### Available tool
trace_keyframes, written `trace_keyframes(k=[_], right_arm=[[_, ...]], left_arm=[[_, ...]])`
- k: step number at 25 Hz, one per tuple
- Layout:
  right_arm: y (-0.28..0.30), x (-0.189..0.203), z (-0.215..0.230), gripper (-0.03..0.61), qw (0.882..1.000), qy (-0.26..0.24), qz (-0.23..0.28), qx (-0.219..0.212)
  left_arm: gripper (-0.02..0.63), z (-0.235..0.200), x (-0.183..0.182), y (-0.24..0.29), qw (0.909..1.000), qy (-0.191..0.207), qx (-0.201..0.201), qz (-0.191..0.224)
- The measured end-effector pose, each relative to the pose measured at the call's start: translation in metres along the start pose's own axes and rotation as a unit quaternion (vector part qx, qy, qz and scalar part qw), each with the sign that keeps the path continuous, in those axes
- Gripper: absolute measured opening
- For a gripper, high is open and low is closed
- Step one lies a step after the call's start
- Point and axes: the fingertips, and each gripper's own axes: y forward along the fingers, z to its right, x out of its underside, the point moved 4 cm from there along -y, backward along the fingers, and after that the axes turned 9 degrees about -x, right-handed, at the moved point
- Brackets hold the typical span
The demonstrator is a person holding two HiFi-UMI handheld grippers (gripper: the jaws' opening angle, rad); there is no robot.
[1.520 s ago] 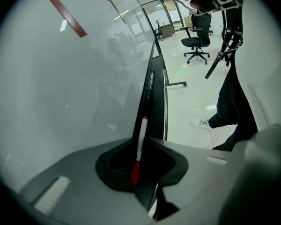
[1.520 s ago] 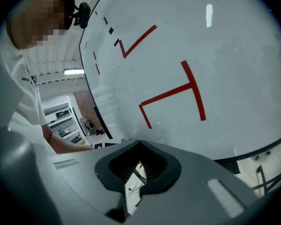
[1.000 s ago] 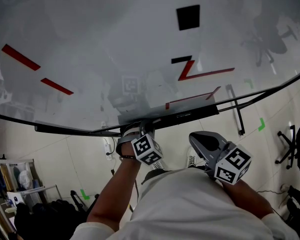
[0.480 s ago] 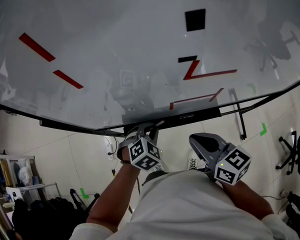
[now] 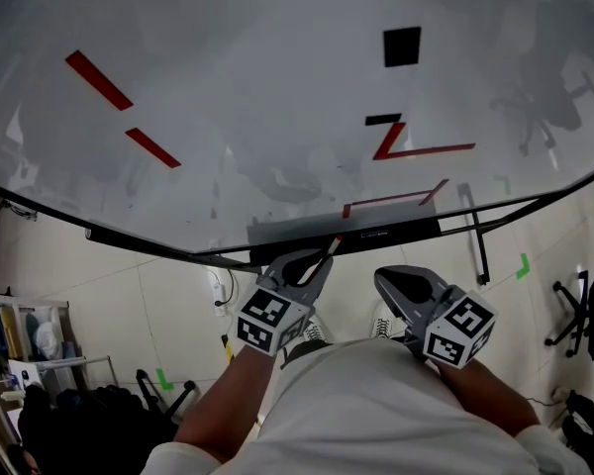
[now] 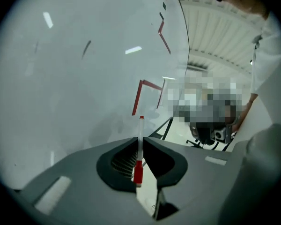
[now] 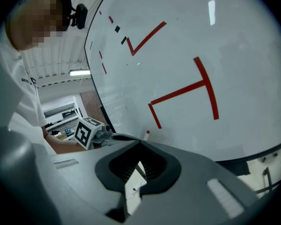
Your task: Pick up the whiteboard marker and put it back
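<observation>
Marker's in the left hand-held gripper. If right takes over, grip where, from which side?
The bare white barrel of the marker past the left hand-held gripper, likely from its right side, jaws across it: that slim straight stretch stands clear of the jaws.

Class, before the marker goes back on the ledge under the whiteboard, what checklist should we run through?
1. Grip: the left tongs clamp the marker: ok.
2. The right tongs are shut, empty and apart from the marker: ok.
3. The ledge under the whiteboard is in view: ok.
4. The marker lies along the ledge: not ok, it points across it.
5. Free spot on the ledge: cannot tell.
</observation>
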Motion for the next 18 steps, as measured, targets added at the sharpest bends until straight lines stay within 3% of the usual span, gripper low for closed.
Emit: trace_keyframes(k=[10,18], right_arm=[[-0.004,-0.002,0.003,0.002,1.0,0.003,0.012,0.007],[-0.01,-0.004,0.005,0.002,1.0,0.006,0.024,0.016]], left_arm=[[0.054,0.024,-0.027,-0.025,0.9937,-0.063,0.047,0.08],[0.054,0.035,-0.036,-0.051,0.9832,-0.123,0.079,0.109]])
